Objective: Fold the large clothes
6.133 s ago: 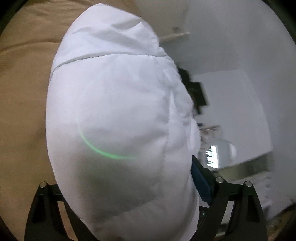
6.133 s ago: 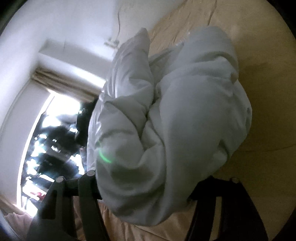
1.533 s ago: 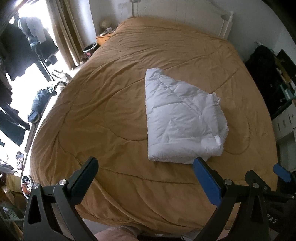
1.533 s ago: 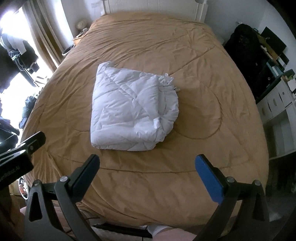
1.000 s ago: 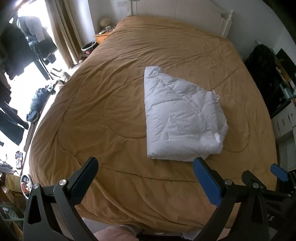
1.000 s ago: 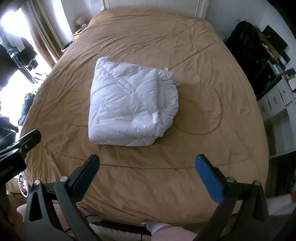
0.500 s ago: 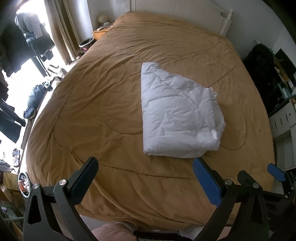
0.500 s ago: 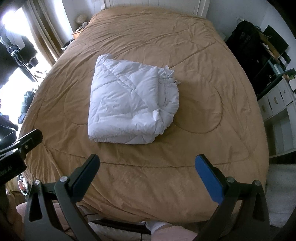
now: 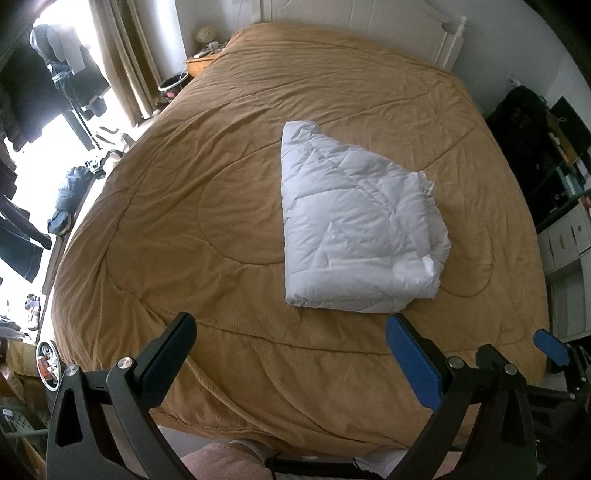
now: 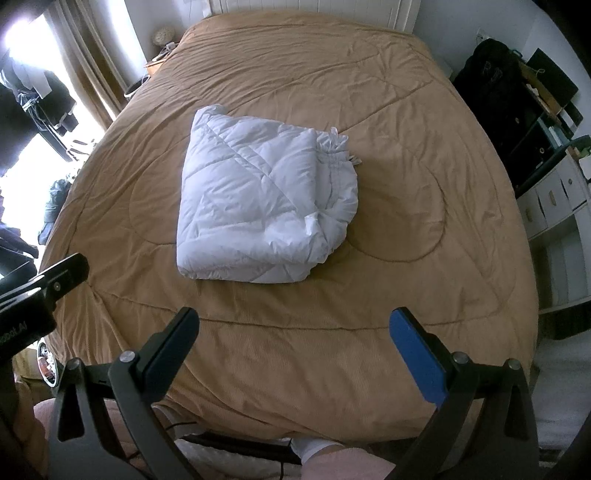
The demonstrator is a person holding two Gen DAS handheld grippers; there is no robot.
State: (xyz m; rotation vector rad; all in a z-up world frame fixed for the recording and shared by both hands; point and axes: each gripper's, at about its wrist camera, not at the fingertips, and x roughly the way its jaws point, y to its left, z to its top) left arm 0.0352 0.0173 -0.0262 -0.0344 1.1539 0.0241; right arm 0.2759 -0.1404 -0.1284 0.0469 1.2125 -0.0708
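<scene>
A white quilted garment [image 9: 354, 229] [image 10: 262, 206] lies folded into a thick, roughly square bundle in the middle of the tan bedspread [image 9: 207, 206] [image 10: 399, 206]. Its bunched edge with small ties faces right. My left gripper [image 9: 290, 338] is held above the foot of the bed, open and empty, well short of the bundle. My right gripper [image 10: 293, 332] hangs beside it at the same height, also open with nothing between its fingers. The right gripper's blue finger [image 9: 550, 347] shows at the edge of the left wrist view.
A white headboard [image 9: 369, 22] stands at the far end. Curtains [image 9: 125, 62] and hanging dark clothes [image 9: 33, 92] are at the left. Dark bags and white drawers [image 10: 554, 199] line the right wall. The person's feet in white socks [image 10: 314, 448] stand at the foot of the bed.
Six seconds ago both grippers were shut on the white garment held close. Now it lies folded on the bed; both grippers are open, drawn back, and have barely drifted in the last second.
</scene>
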